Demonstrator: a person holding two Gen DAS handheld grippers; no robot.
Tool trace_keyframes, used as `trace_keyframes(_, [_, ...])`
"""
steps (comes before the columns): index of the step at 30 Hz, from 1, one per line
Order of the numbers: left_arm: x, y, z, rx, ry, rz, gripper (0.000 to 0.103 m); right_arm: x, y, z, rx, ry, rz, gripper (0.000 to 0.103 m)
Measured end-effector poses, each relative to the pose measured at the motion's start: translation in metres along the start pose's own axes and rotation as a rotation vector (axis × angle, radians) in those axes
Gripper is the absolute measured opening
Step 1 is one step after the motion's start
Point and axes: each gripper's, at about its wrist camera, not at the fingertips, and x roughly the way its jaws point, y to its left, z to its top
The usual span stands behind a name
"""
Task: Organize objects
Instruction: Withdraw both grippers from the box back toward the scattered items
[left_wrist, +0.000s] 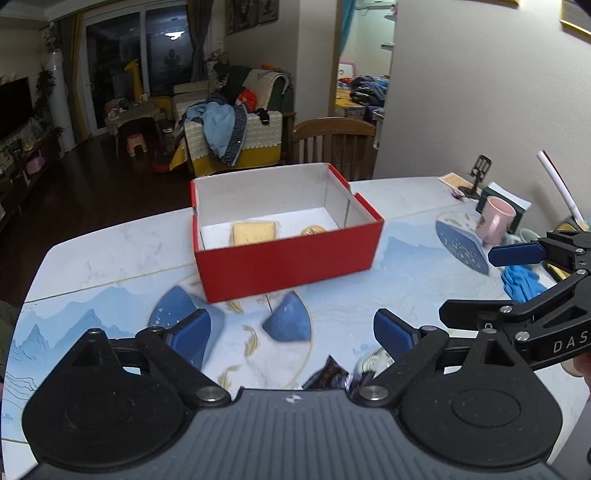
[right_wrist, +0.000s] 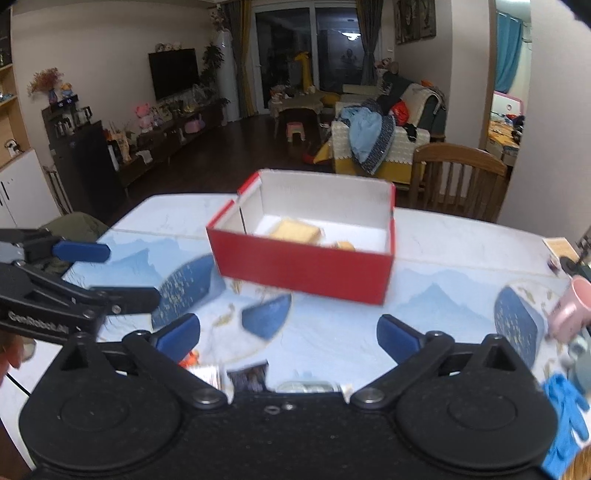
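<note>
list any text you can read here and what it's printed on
"DAS", cut off by the frame edge: on the right tool arm, seen from the left wrist.
"GenRobot.AI", blurred: on the left tool arm, seen from the right wrist.
Dark snack wrapper: print too blurred to read.

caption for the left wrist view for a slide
Open left gripper hovers over the table before a red box holding two yellow items; the open right gripper enters from the right.

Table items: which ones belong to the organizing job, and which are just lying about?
Job:
red box
yellow packet and round snack inside it
dark wrapper and clear packet near the open left gripper
open right gripper

Lying about:
pink mug
blue cloth
phone stand
chair
</note>
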Motion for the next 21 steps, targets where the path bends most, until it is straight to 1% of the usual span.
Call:
trace_keyframes(1, [0.000,0.000,-0.004,0.006,-0.001,-0.004,0.096,-0.001,0.000,-0.005,0.004,0.005,-0.007,0.102])
trace_keyframes(4, [-0.001,-0.001,-0.014,0.014,-0.006,-0.020,0.103,-0.003,0.000,-0.023,0.019,0.016,-0.022,0.102])
trace_keyframes(7, [-0.002,-0.002,-0.026,0.015,-0.014,-0.042,0.103,-0.006,0.000,-0.041,0.032,0.028,-0.047,0.102])
trace_keyframes(10, [-0.003,-0.003,-0.037,-0.005,-0.033,-0.070,0.103,-0.008,0.004,-0.061,0.040,0.044,-0.071,0.102])
trace_keyframes(14, [-0.003,-0.002,-0.054,-0.019,-0.048,-0.098,0.103,-0.008,0.006,-0.084,0.055,0.083,-0.101,0.102])
trace_keyframes(16, [-0.003,-0.003,-0.062,-0.010,-0.056,-0.117,0.103,-0.007,0.005,-0.097,0.069,0.104,-0.107,0.102])
trace_keyframes(21, [0.001,-0.010,-0.080,0.064,-0.027,-0.147,0.103,0.000,0.006,-0.122,0.090,0.139,-0.125,0.102])
